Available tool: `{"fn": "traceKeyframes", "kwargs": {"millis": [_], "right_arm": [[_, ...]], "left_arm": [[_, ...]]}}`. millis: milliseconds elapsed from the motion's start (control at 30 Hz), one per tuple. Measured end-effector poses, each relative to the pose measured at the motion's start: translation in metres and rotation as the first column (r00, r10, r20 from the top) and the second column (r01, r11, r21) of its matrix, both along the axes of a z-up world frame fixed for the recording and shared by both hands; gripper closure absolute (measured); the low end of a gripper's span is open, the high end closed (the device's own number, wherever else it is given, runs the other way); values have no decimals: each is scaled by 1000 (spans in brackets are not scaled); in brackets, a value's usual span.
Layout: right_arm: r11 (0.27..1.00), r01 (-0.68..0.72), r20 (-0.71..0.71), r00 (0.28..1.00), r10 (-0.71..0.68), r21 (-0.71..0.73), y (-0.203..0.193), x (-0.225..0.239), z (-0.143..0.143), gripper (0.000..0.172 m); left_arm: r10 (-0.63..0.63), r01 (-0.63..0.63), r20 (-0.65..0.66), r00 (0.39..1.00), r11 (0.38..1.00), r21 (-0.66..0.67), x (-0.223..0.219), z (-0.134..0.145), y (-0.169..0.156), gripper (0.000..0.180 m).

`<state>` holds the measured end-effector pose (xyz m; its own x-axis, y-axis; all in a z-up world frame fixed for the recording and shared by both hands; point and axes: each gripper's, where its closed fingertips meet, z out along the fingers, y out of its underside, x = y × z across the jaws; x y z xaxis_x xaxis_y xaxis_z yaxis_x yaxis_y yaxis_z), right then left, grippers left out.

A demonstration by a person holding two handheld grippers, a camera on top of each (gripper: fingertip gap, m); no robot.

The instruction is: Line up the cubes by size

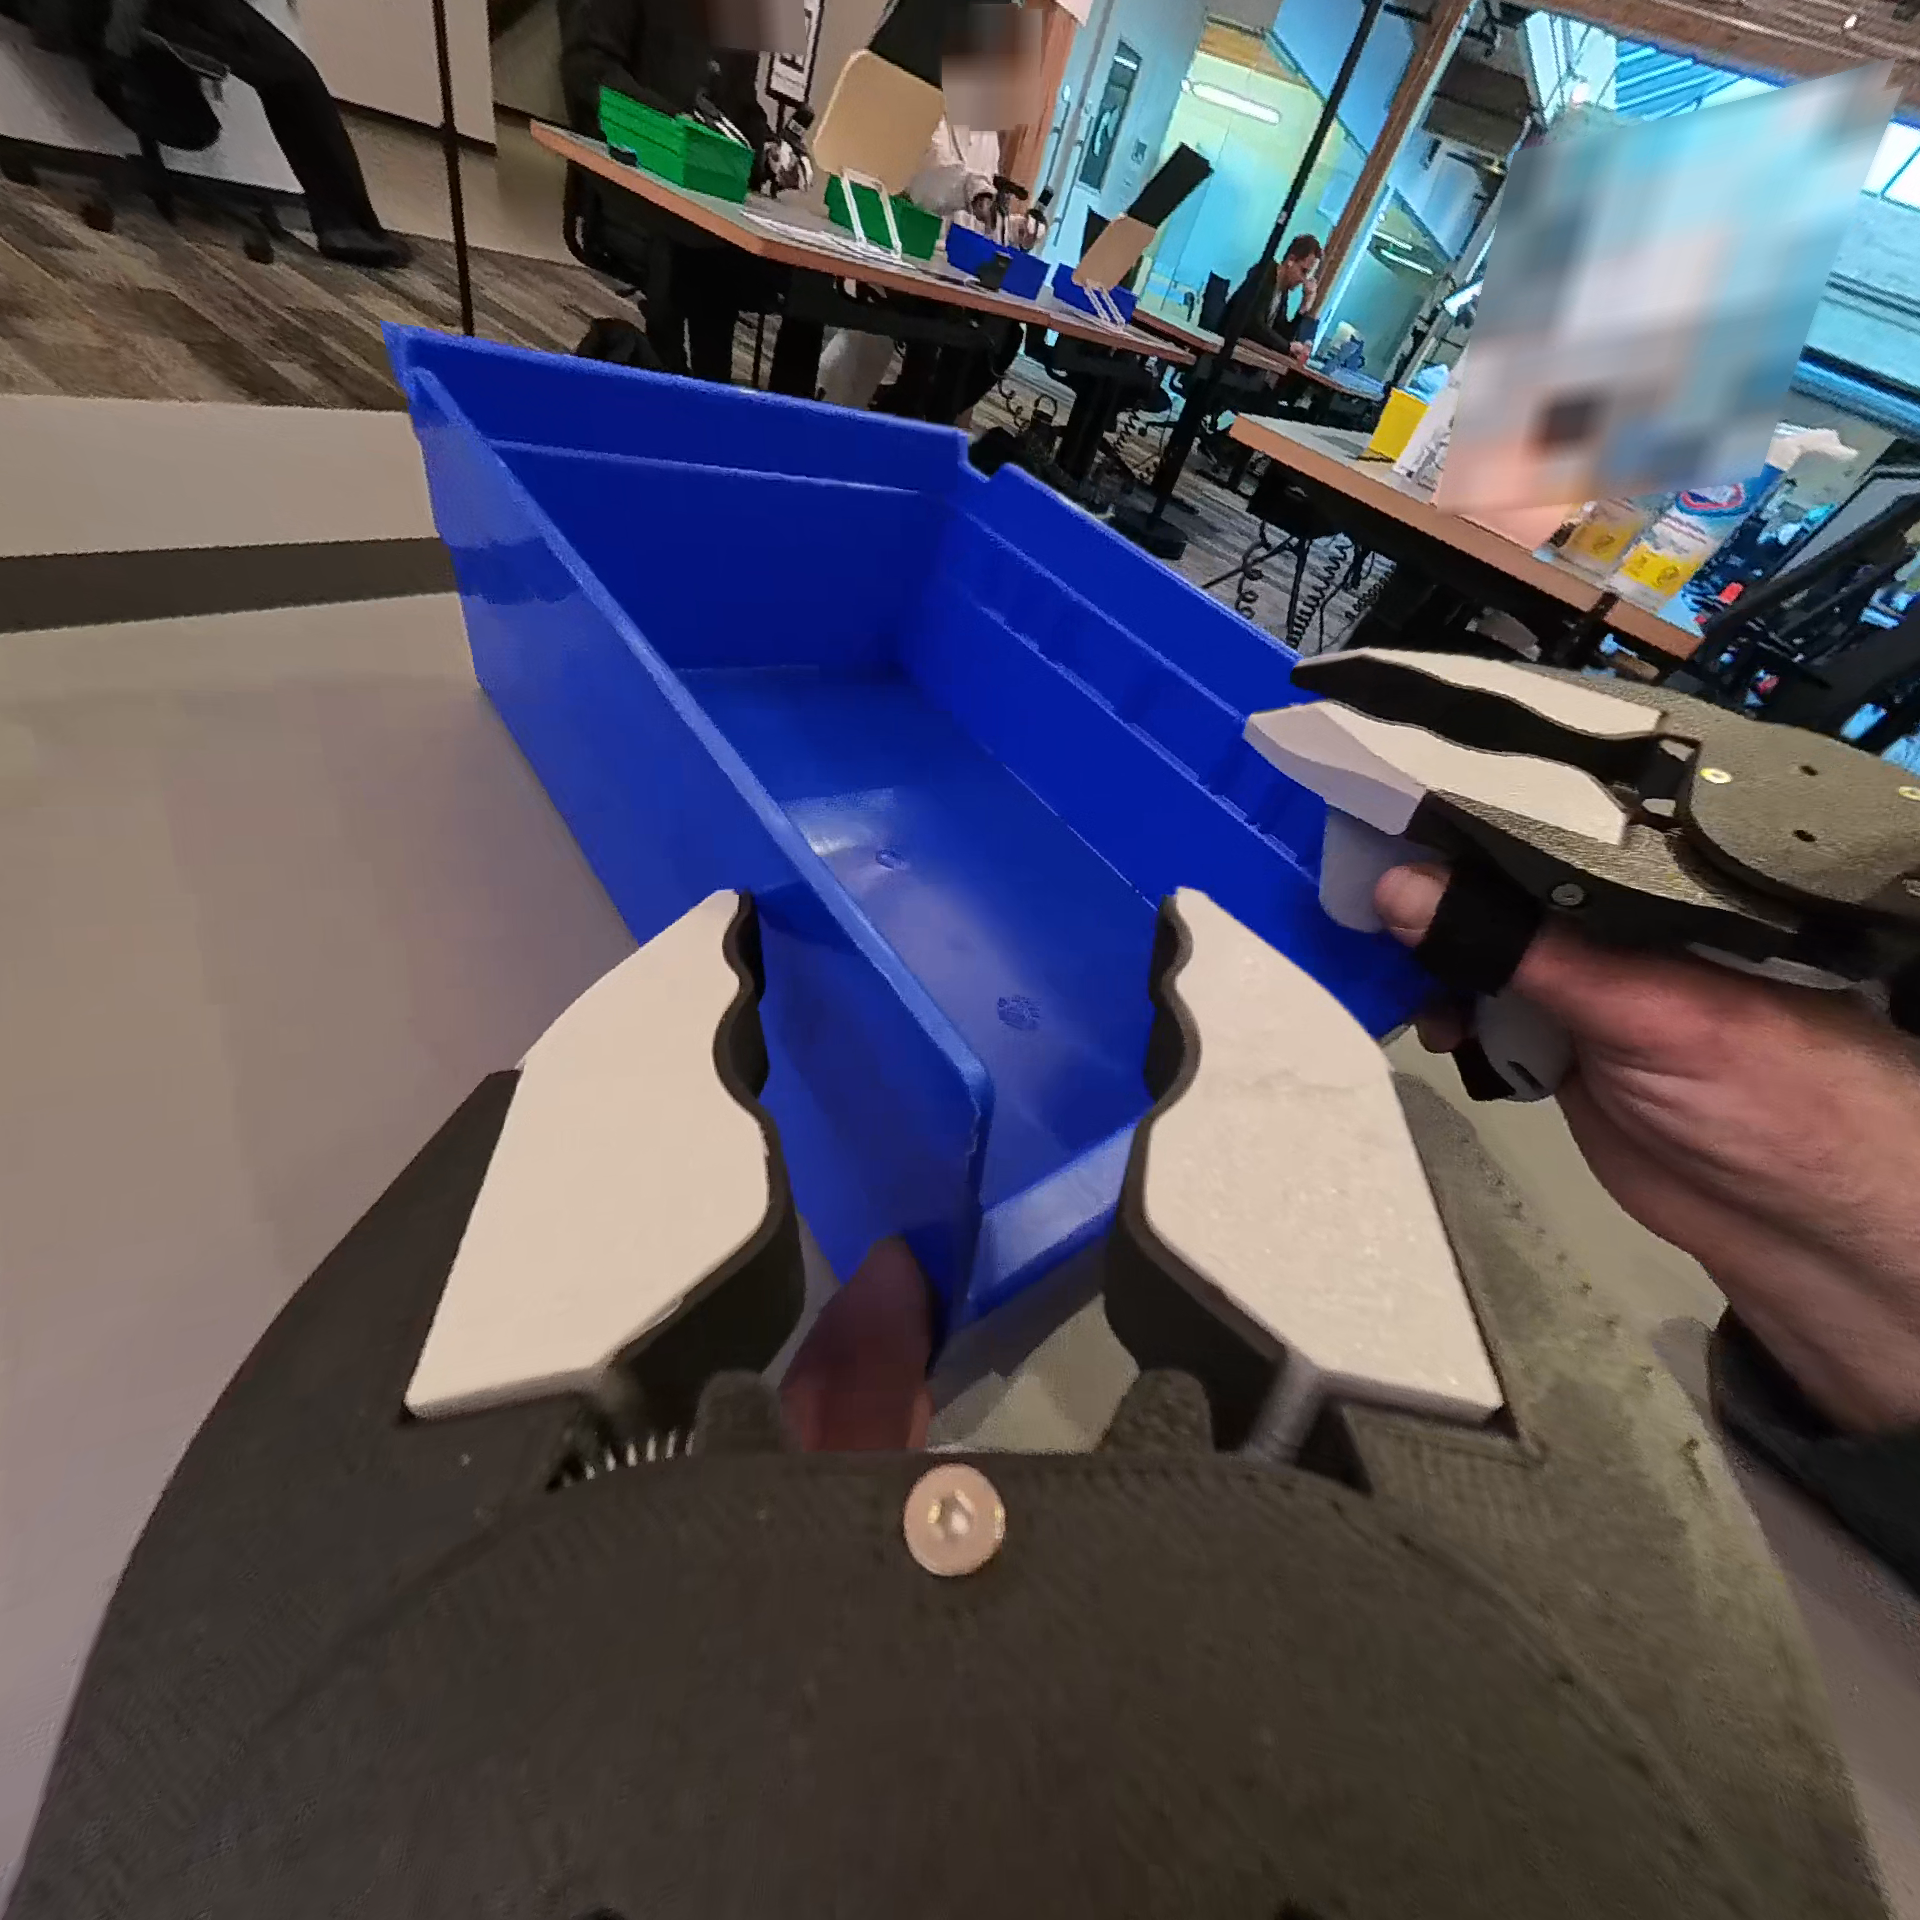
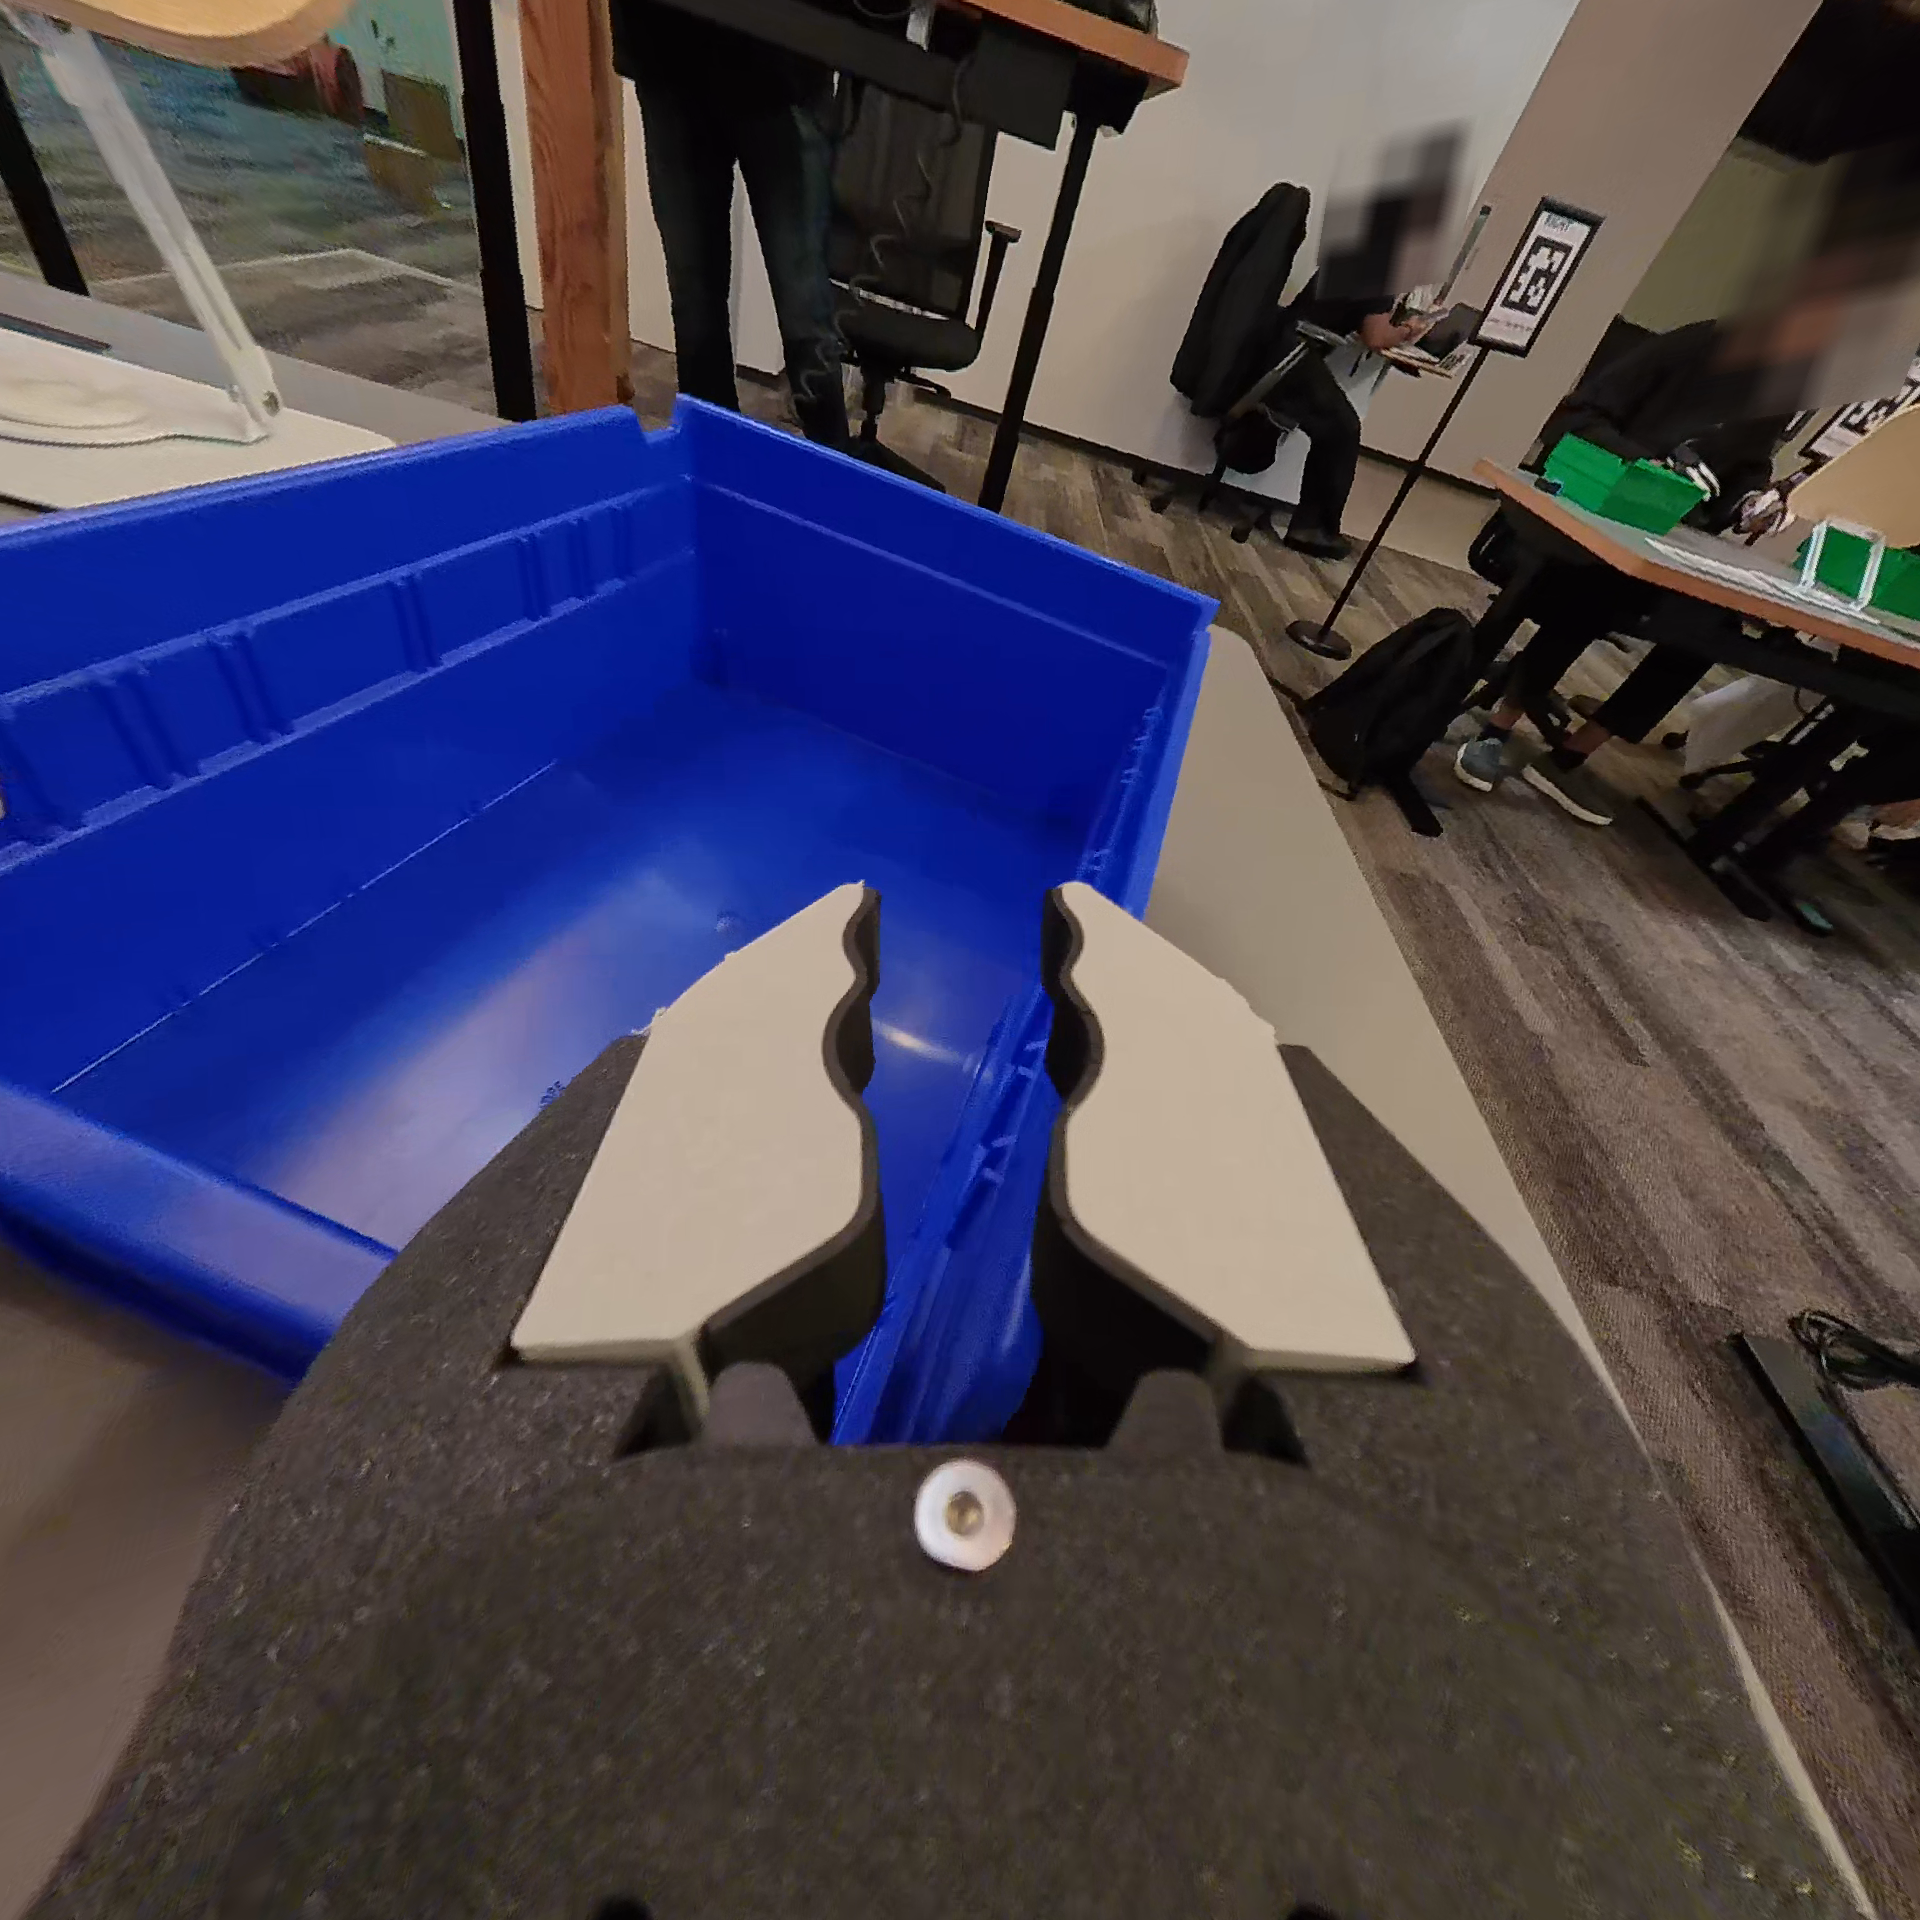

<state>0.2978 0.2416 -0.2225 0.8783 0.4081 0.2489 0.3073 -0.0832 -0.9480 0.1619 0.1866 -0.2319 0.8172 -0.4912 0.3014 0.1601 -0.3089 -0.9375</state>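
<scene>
An empty blue plastic bin (image 1: 727,520) stands on the grey table (image 1: 260,831); no cubes show in either view. My left gripper (image 1: 954,914) is open wide and straddles the bin's left side wall near its front end, with its pads clear of the wall. My right gripper (image 2: 961,904) is closed down on the right side wall of the bin (image 2: 416,623), and the wall runs back between its pads. The right gripper also shows in the left wrist view (image 1: 1273,707), held by a hand (image 1: 1714,1091) at the bin's right rim.
The table's right edge (image 2: 1351,935) runs close beside the bin, with carpet floor beyond. A white stand base (image 2: 125,416) sits on the table behind the bin. Other tables, chairs and seated people are farther off.
</scene>
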Motion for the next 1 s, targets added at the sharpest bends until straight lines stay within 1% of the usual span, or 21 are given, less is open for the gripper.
{"fn": "traceKeyframes", "kwargs": {"millis": [133, 267, 433, 533, 700, 767, 800, 867, 933, 1000], "right_arm": [[1000, -10, 28, 1000, 10, 10, 36, -5, -1, 144], [1000, -27, 44, 999, 26, 7, 66, -16, -1, 143], [999, -40, 37, 999, 40, 4, 101, -19, -1, 147], [999, -36, 47, 998, 35, 19, 116, -19, 0, 149], [998, -42, 39, 998, 40, 46, 126, -21, 0, 146], [998, -37, 23, 999, 36, 58, 126, -20, 1, 146], [997, -29, 18, 999, 28, 71, 126, -18, 2, 143], [994, -4, 23, 1000, 2, 110, 123, -12, 8, 136], [985, 9, 29, 999, -14, 170, 116, -6, 22, 134], [965, 43, 88, 994, -68, 259, 105, 4, 41, 132]], "left_arm": [[43, -43, 2, 999, 999, 5, -3, 0, 26, 108], [87, -86, 33, 996, 996, -10, -12, -1, 53, 110], [114, -114, 47, 992, 993, -7, -12, -1, 74, 107], [125, -125, 43, 991, 992, 0, -11, -1, 84, 106], [131, -131, 46, 990, 991, 0, -14, -1, 96, 107], [127, -127, 44, 991, 992, -5, -14, -1, 96, 106], [122, -122, 41, 992, 993, -4, -13, 0, 93, 105], [124, -124, 12, 992, 991, 55, -13, 12, 84, 103], [127, -126, -1, 992, 987, 101, -13, 25, 70, 94], [109, -108, -4, 994, 983, 146, -13, 42, 48, 87]]}}
